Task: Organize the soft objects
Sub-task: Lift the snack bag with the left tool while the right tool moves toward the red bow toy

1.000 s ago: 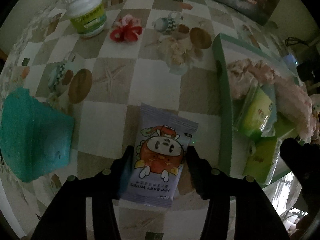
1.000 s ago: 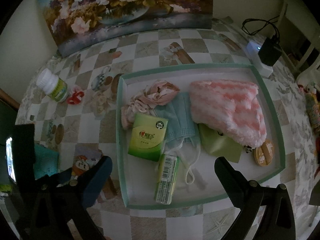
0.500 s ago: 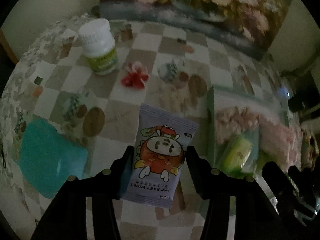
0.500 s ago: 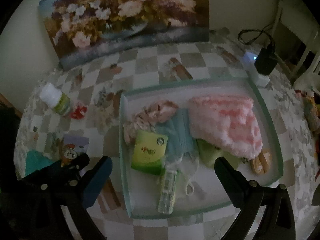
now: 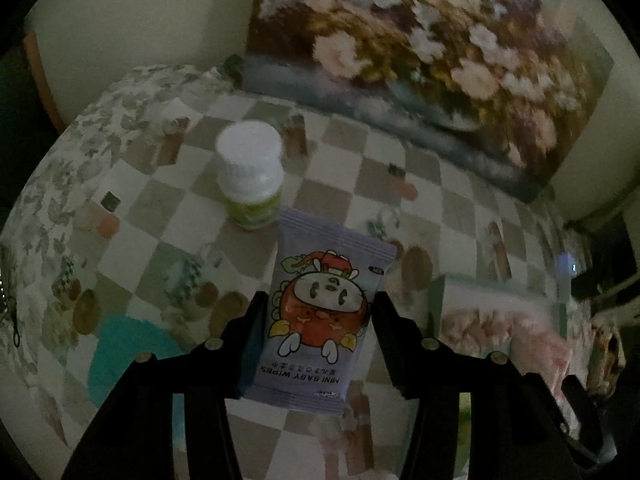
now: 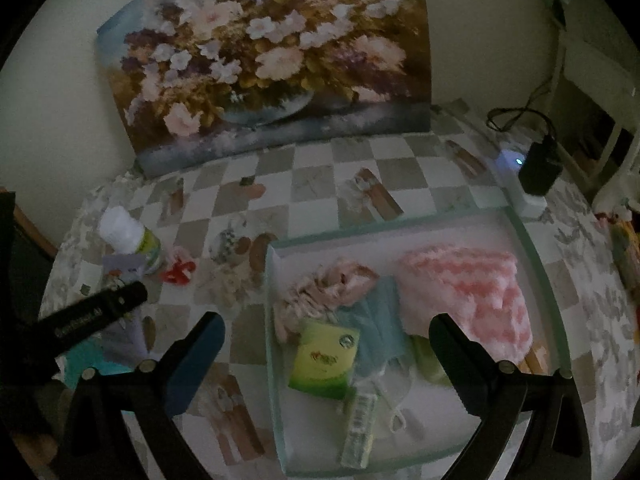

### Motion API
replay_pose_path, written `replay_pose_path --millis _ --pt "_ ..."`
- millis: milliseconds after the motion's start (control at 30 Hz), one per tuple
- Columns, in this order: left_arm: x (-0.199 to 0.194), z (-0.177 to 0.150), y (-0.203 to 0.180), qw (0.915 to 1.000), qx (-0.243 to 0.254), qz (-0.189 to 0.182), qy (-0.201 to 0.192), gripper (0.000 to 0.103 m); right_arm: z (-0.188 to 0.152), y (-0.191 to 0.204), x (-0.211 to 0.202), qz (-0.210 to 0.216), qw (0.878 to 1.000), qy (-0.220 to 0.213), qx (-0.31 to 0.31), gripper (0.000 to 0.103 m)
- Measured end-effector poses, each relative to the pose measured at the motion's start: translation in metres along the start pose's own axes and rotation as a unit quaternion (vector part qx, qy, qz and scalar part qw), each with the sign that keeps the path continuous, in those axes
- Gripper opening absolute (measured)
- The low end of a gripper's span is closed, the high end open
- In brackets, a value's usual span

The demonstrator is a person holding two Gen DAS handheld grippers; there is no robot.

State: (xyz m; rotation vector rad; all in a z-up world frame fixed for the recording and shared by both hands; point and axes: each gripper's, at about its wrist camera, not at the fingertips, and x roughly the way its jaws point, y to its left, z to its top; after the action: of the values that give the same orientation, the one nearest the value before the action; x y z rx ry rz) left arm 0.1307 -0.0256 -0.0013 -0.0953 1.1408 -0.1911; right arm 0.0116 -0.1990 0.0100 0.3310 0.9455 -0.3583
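Left gripper (image 5: pixel 318 312): clenched on the wipes pack (image 5: pixel 322 312), held above the table (image 5: pixel 168 216).
Right gripper (image 6: pixel 326 344): jaws wide apart, nothing between them, over the tray's (image 6: pixel 532 248) left edge.
Free room: bare cloth left of the tray.
Count: one bottle (image 6: pixel 130 238), one painting (image 6: pixel 264 56), two green tissue packs (image 6: pixel 324 358).

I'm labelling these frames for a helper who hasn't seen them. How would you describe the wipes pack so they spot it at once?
Find the checkered tablecloth in front of the flower painting. Just past the white-capped bottle, the left claw grips a flat lilac packet, the wipes pack. It alone has a cartoon face on a red ball and reads "MINI BABY WIPES".
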Motion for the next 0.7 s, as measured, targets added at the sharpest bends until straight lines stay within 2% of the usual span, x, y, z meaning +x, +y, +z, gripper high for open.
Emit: replay_pose_path --millis 333,467,700 --pt "0.009 0.023 0.057 0.9982 -0.057 0.016 0.0 0.054 0.018 0.06 0.022 0.047 0.997 0.002 -0.066 0.103" --pt "0.023 0.026 0.085 0.9947 -0.1 0.019 0.016 0.054 0.022 0.088 0.043 0.066 0.993 0.02 -0.091 0.103" --pt "0.03 0.03 0.106 0.9901 -0.139 0.015 0.017 0.054 0.03 0.131 0.087 0.088 0.987 0.049 -0.123 0.103"
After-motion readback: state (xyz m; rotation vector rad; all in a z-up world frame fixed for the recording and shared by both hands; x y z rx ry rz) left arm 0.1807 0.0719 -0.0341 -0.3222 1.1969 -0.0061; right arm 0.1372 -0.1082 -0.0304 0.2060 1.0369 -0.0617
